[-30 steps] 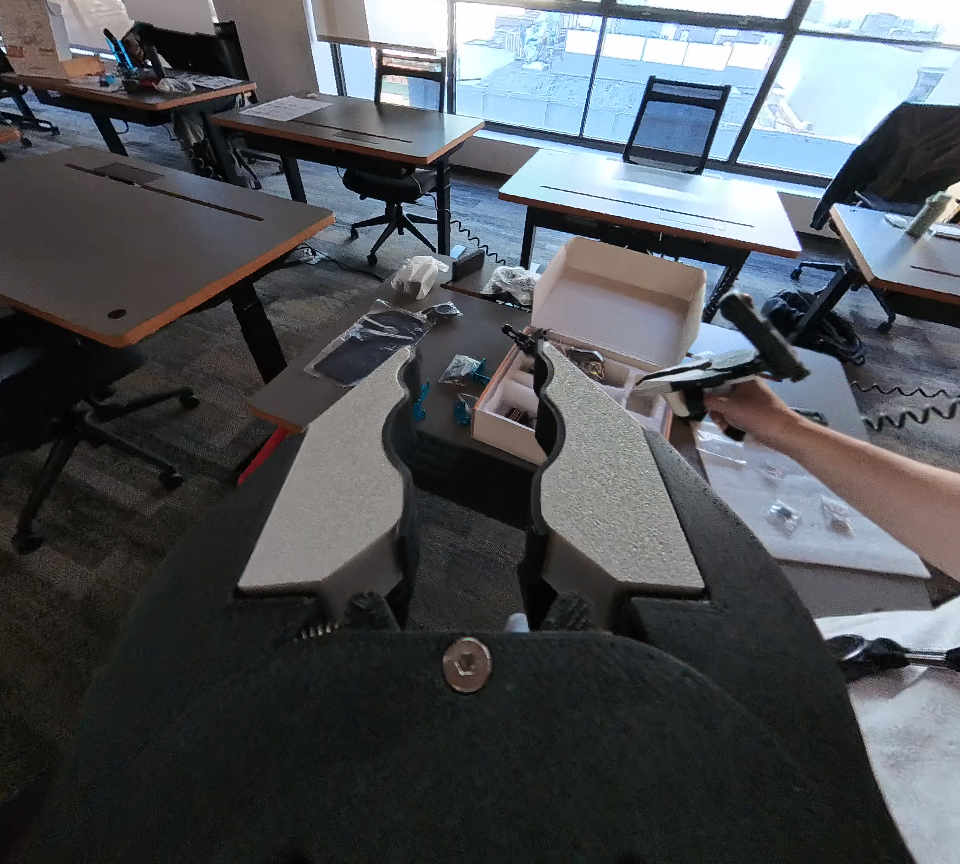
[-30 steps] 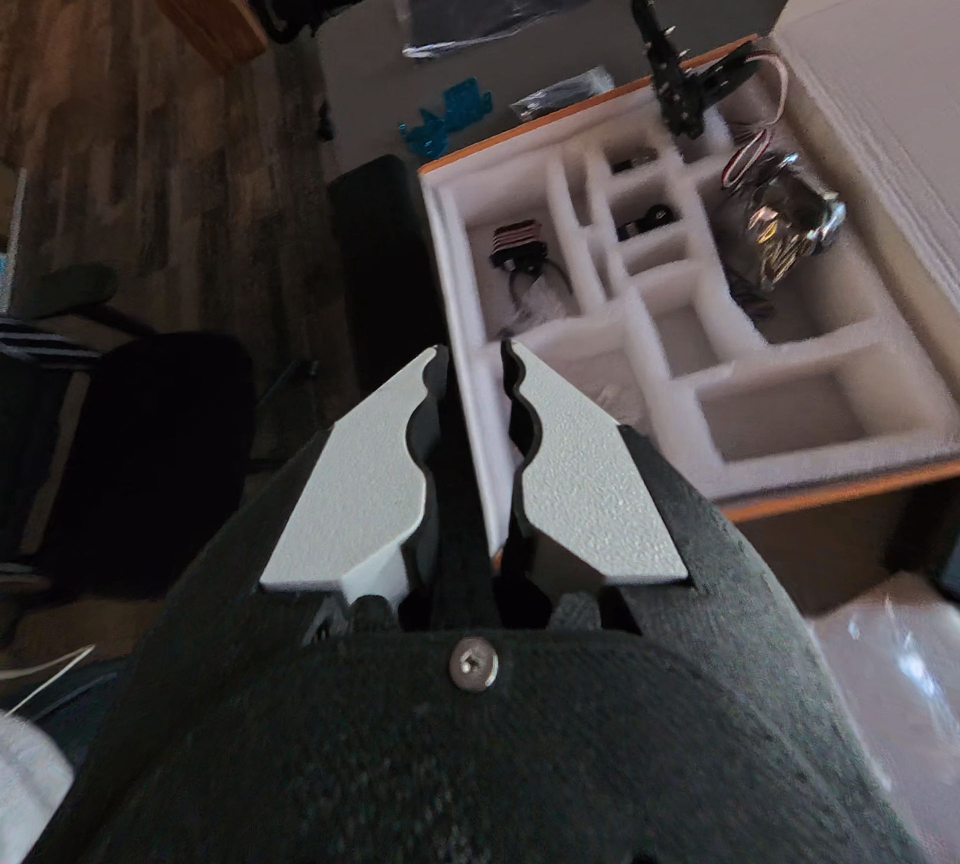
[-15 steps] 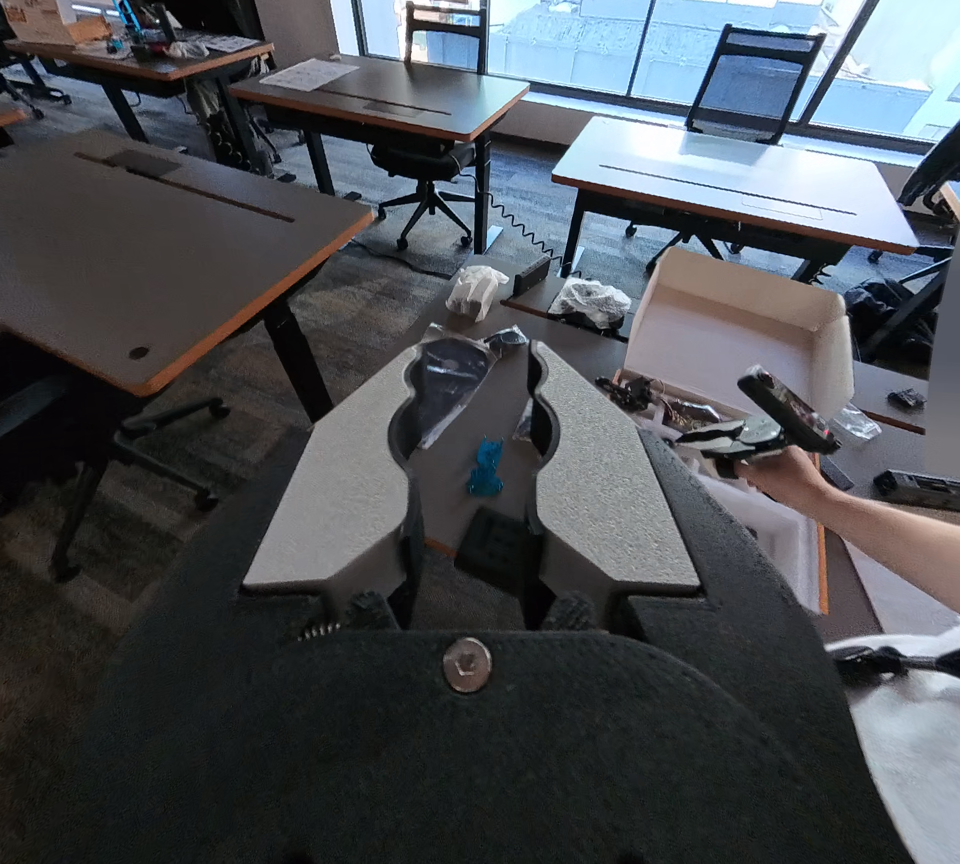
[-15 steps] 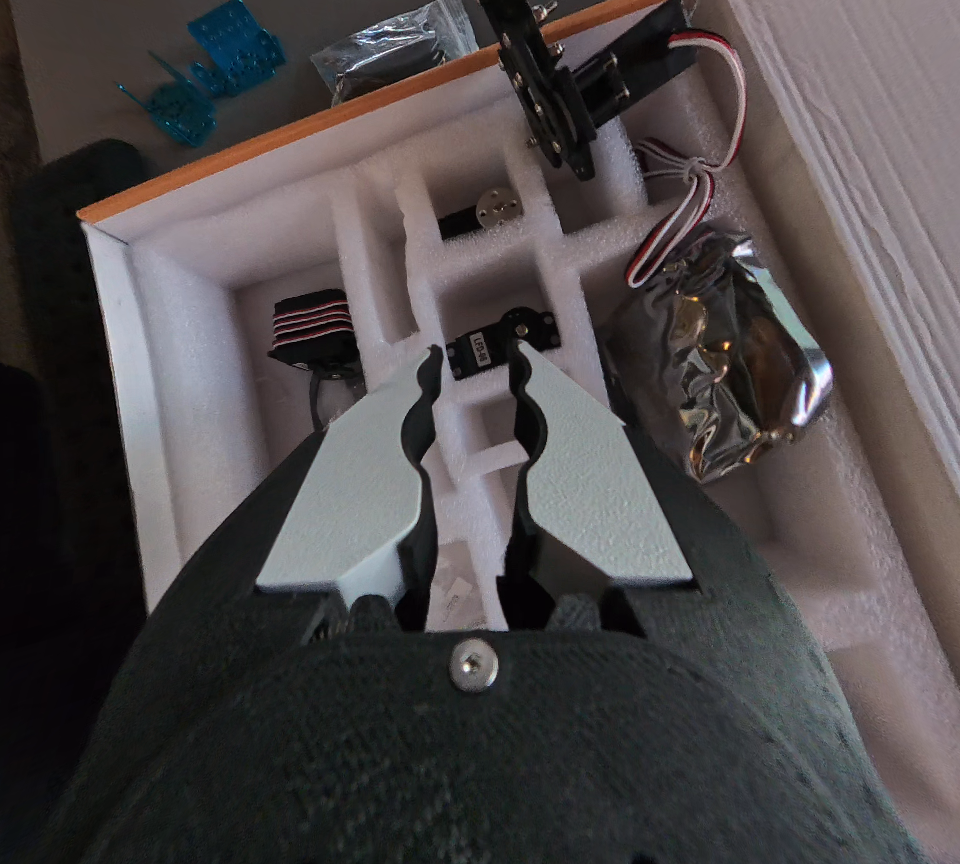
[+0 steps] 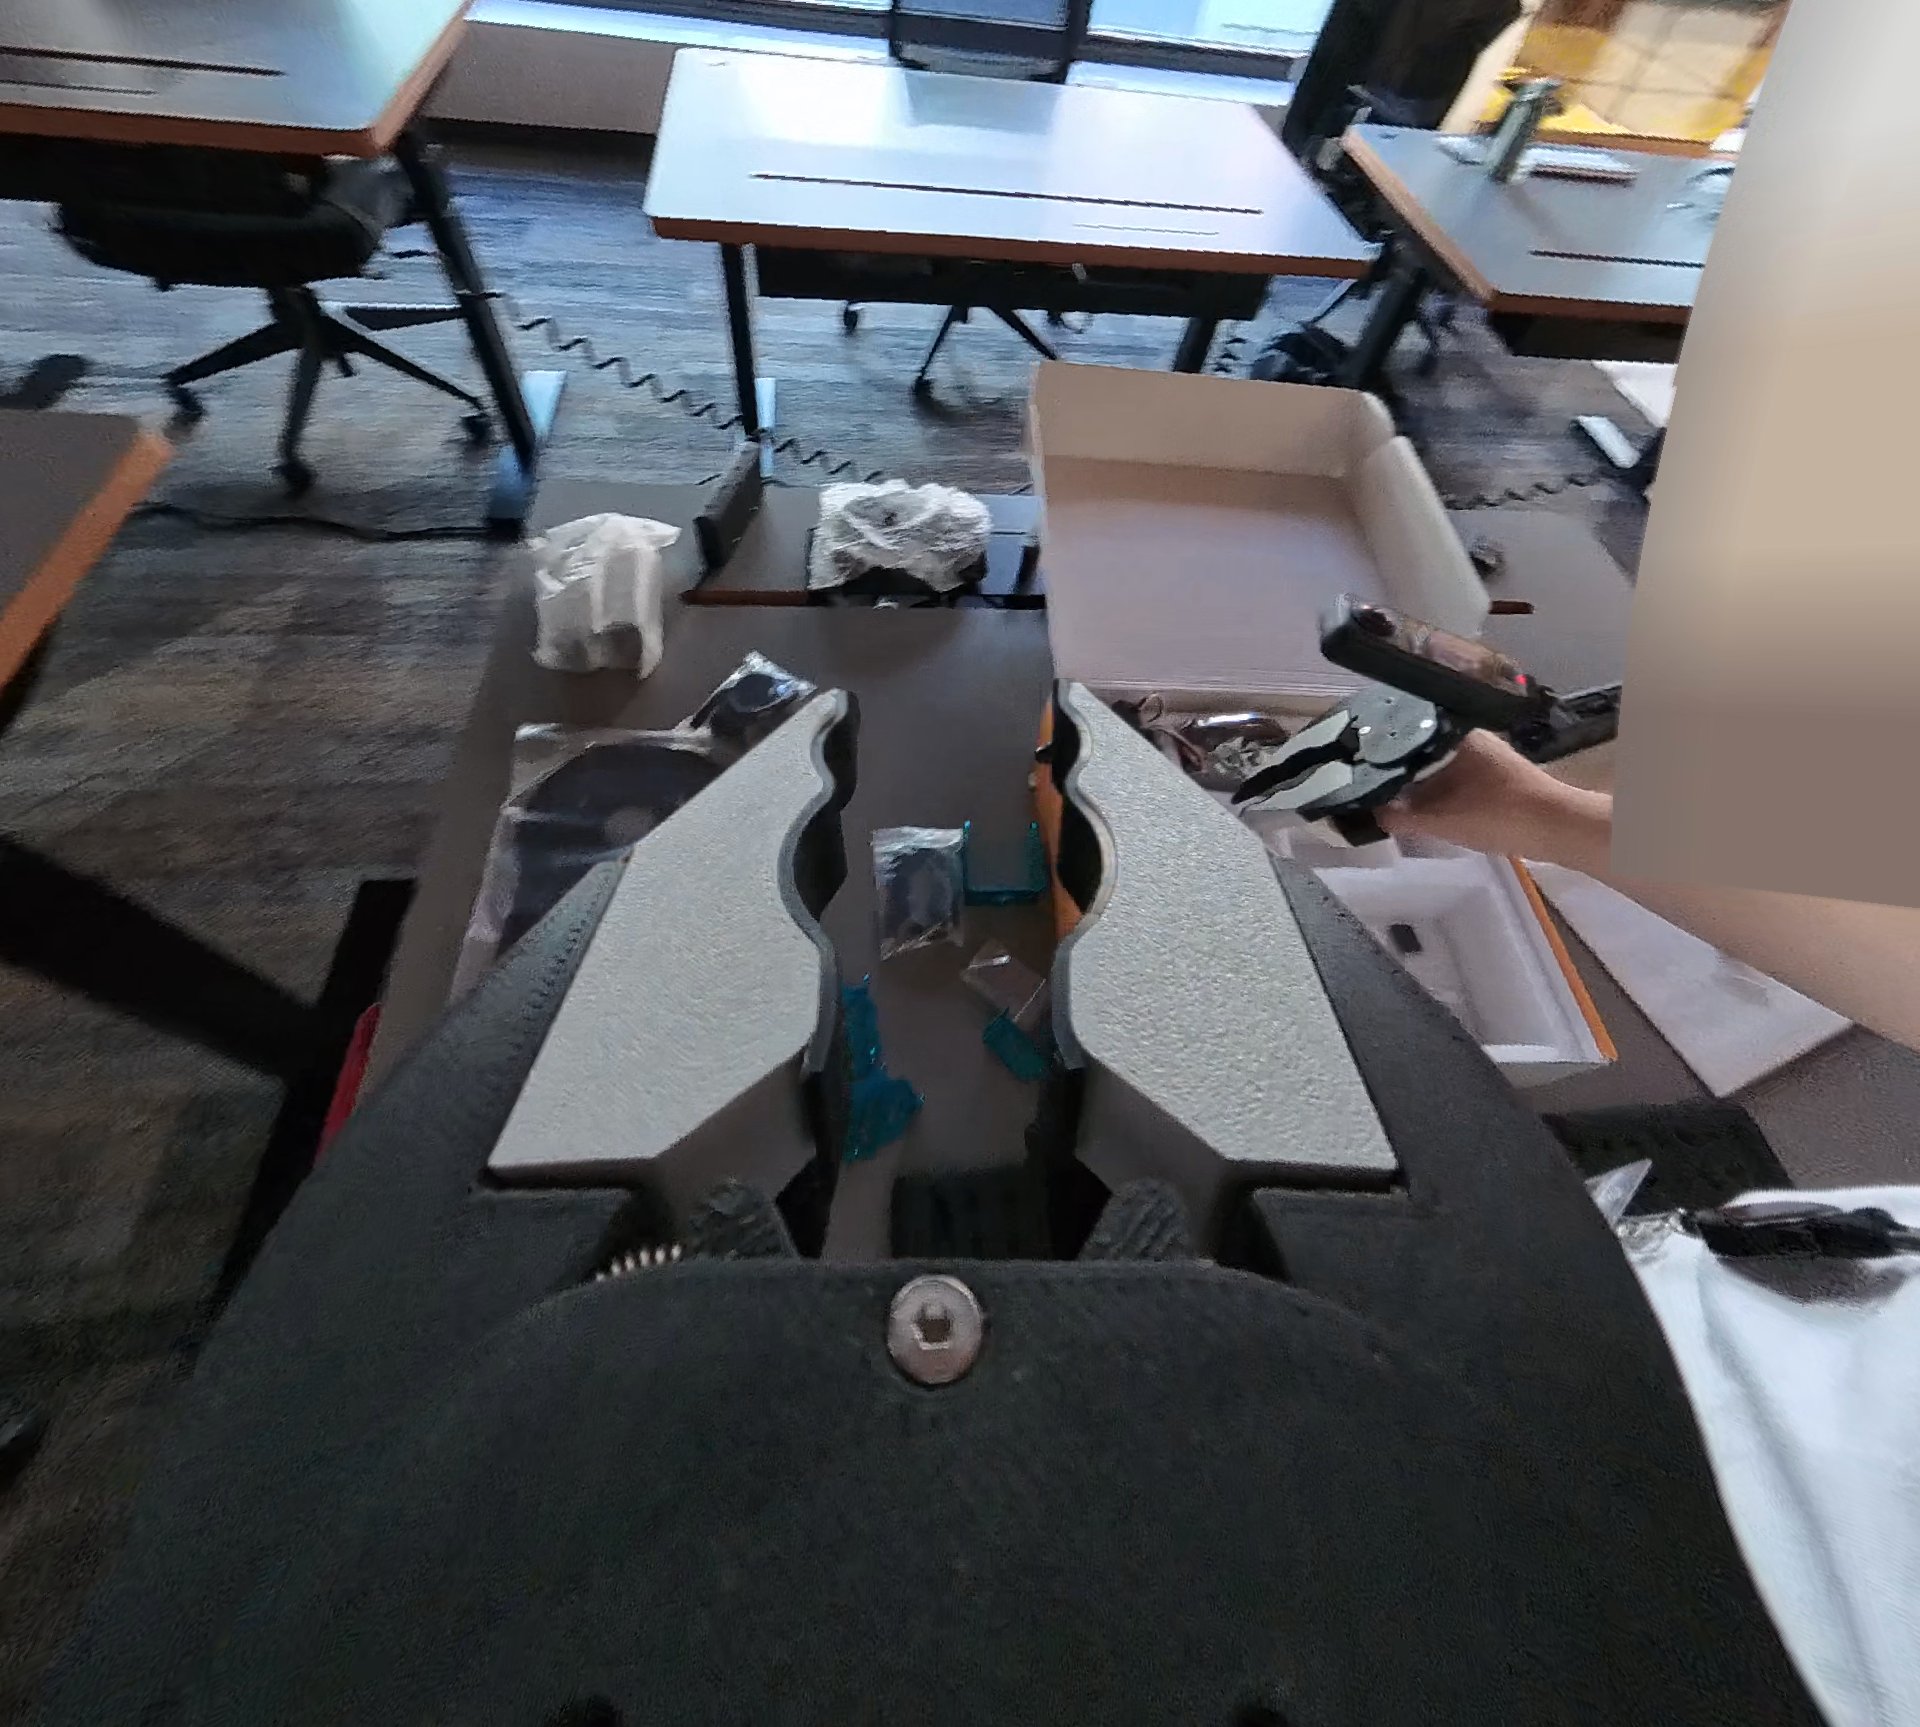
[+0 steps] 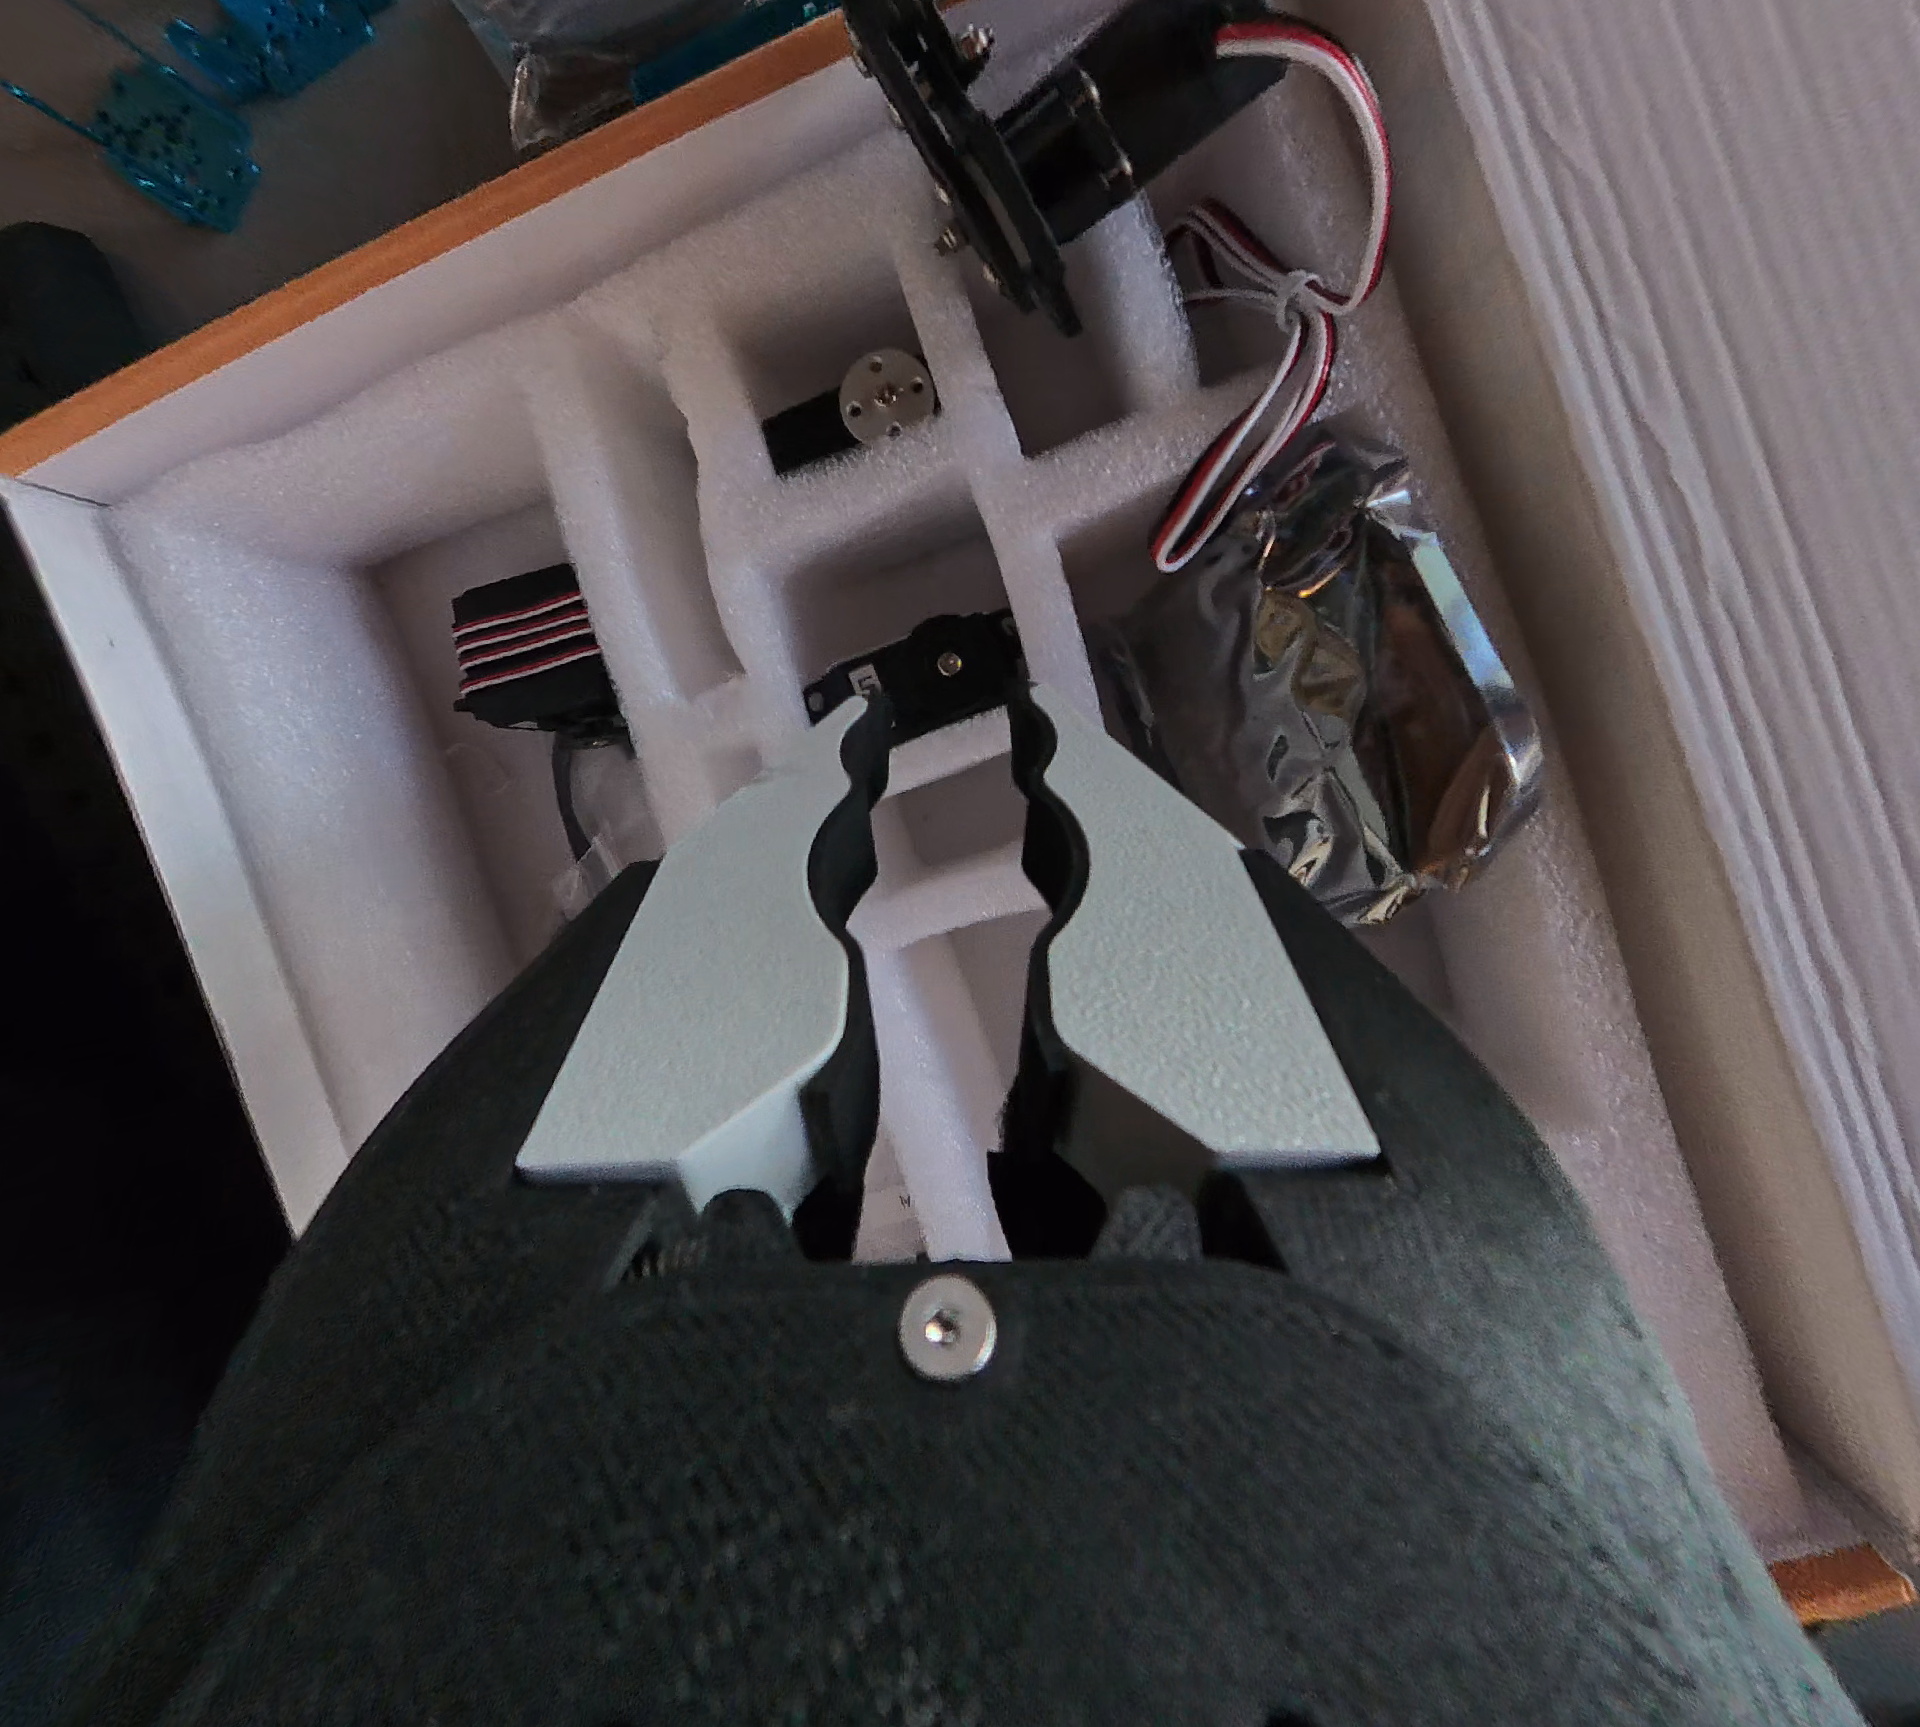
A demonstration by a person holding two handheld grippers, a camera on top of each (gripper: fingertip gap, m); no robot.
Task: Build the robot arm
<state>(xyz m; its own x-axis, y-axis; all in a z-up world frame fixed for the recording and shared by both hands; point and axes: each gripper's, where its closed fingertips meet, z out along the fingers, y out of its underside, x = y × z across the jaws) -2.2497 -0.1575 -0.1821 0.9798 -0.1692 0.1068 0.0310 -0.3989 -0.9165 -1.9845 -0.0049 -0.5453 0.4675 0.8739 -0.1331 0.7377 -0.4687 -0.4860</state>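
The right gripper (image 6: 951, 716), jaws parted and holding nothing, hangs just over a black motor (image 6: 925, 667) in a middle pocket of the white foam box (image 6: 249, 742). A silver foil bag (image 6: 1340, 701) lies to its right. The left gripper (image 5: 951, 721), wide open and empty, hovers above blue brackets (image 5: 997, 867) and a small plastic bag (image 5: 916, 877) on the dark table (image 5: 935, 669), left of the box.

At twelve o'clock my right gripper (image 6: 951, 711) meets a black servo (image 6: 925, 675) walled by white foam (image 6: 748, 597); the foil bag (image 6: 1351, 721) crowds two o'clock.
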